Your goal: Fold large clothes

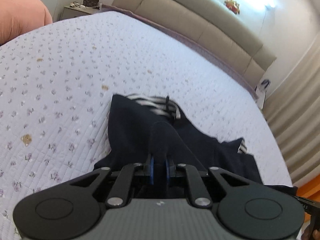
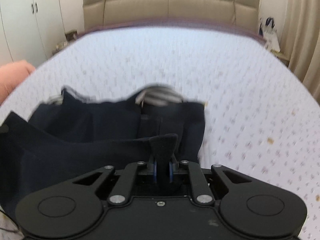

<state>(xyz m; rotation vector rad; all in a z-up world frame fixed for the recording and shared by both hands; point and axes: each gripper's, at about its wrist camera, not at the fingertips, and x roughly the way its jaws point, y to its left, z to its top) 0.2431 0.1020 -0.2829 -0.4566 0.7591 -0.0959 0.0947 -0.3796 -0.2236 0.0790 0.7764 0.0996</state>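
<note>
A dark navy garment (image 1: 132,132) with a black-and-white striped collar (image 1: 158,106) lies on the bed. My left gripper (image 1: 160,160) is shut on a fold of the navy cloth, which bunches up between the blue pads. In the right wrist view the same garment (image 2: 84,128) spreads to the left, its striped collar (image 2: 160,97) at the far edge. My right gripper (image 2: 163,160) is shut on another fold of the navy cloth. Both views are blurred by motion.
The bed has a white quilt (image 1: 66,84) with small flowers, and a beige padded headboard (image 2: 170,4). A pink pillow (image 1: 18,14) lies at the left. A nightstand (image 1: 80,10), wardrobe doors (image 2: 24,20) and beige curtains (image 1: 296,116) surround the bed.
</note>
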